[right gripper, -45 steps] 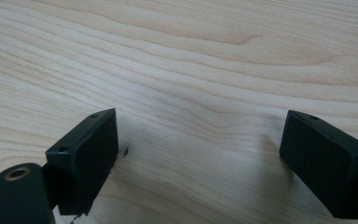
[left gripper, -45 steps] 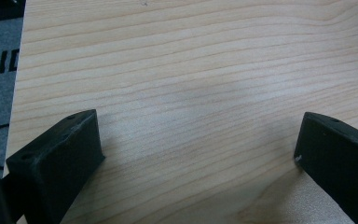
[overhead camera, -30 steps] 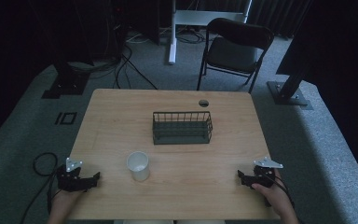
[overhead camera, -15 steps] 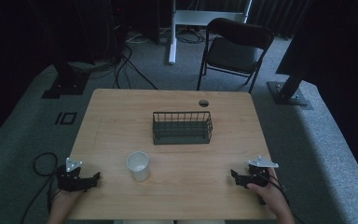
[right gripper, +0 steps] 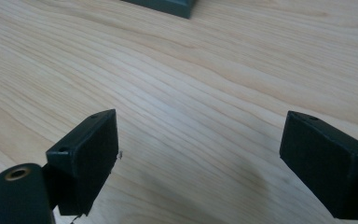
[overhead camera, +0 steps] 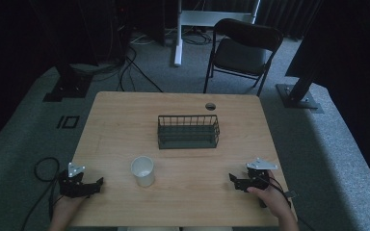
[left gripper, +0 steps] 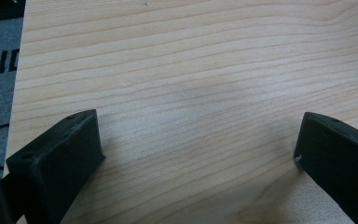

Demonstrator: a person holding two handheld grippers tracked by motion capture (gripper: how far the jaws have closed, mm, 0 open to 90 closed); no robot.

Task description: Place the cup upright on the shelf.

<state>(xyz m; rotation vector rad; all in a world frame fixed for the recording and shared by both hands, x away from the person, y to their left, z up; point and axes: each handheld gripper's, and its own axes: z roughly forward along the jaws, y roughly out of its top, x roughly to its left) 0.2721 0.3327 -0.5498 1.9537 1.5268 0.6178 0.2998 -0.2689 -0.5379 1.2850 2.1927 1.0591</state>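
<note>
A white cup [overhead camera: 143, 171] stands upright on the wooden table [overhead camera: 125, 125], left of centre and near the front. Behind it, near the middle, sits a dark wire basket [overhead camera: 188, 131] with nothing visible inside. My left gripper [overhead camera: 95, 185] rests at the front left corner, jaws open and pointing right toward the cup. In the left gripper view its jaws [left gripper: 198, 149] stand wide apart over bare wood. My right gripper [overhead camera: 234, 181] is at the front right, open, pointing left. Its own view shows wide jaws [right gripper: 199, 158] and a corner of the basket [right gripper: 161, 7] at the top.
A round cable hole [overhead camera: 210, 106] sits near the table's far edge. A black folding chair [overhead camera: 241, 50] stands behind the table. Stand bases [overhead camera: 298, 96] and cables [overhead camera: 125, 67] lie on the grey carpet; a cable loop [overhead camera: 43, 166] lies left of the table.
My right gripper has slid left along the table's front edge. The left gripper, cup and basket have stayed put.
</note>
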